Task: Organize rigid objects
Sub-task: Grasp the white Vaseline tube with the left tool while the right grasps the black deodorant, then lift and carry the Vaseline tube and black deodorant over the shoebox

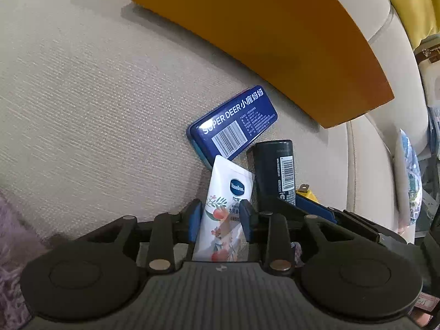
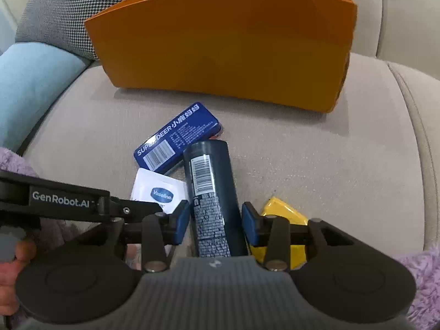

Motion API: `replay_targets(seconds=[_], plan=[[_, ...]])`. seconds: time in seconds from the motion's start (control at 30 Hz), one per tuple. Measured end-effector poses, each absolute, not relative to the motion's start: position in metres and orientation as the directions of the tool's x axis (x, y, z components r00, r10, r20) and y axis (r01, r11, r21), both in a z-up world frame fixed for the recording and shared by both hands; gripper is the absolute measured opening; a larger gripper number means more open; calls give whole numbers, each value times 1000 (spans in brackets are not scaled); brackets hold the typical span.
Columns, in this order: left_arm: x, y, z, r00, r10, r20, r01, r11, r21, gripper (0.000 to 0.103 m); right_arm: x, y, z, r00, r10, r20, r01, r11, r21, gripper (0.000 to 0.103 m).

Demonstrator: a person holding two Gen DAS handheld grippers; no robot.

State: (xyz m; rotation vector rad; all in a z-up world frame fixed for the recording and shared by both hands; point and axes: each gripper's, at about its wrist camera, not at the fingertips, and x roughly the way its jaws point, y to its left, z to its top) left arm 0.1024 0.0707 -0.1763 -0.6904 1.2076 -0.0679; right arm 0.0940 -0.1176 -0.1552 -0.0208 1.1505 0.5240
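A white Vaseline tube (image 1: 225, 209) lies on the beige sofa cushion (image 1: 96, 110), between the blue pads of my left gripper (image 1: 220, 213). The pads stand close to its sides without visibly pressing, so the gripper is open. Beside it, a dark cylindrical can (image 2: 211, 192) lies lengthwise between the pads of my right gripper (image 2: 216, 218), which is also open, with a thin gap at the right pad. A blue "Super Deer" tin (image 2: 176, 137) rests just beyond both. A yellow packet (image 2: 283, 214) lies partly under the right gripper's right finger. The orange box (image 2: 220, 46) stands behind.
A houndstooth cushion (image 2: 74, 8) and a light blue cushion (image 2: 30, 88) sit at the back left. The left gripper's arm (image 2: 60, 200) crosses the right wrist view at the left. Purple fuzzy sleeves (image 2: 420, 277) frame the bottom corners. The sofa's seam and edge (image 1: 354, 165) run to the right.
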Motion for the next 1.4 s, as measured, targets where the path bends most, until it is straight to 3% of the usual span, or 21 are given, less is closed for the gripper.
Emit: replay_targets(seconds=[0.17, 0.3, 0.4, 0.43, 0.57, 1.4], plan=[[109, 72, -183, 373, -431, -822, -312, 776, -548, 37, 98, -127, -161, 271, 420, -866, -357, 879, 314, 45], [110, 70, -183, 397, -454, -798, -294, 761, -579, 26, 100, -124, -165, 245, 419, -874, -361, 876, 319, 47], [109, 64, -174, 405, -447, -798, -248, 786, -566, 16, 91, -106, -164, 265, 373, -889, -441, 867, 232, 51], [108, 62, -172, 406, -452, -794, -238, 787, -569, 16, 89, -102, -163, 275, 354, -894, -458, 866, 202, 45], [101, 66, -164, 421, -432, -798, -229, 800, -554, 15, 87, -102, -158, 290, 353, -890, -459, 867, 194, 43], [105, 93, -23, 700, -352, -621, -36, 851, -523, 15, 89, -106, -29, 494, 444, -747, -582, 808, 95, 38]])
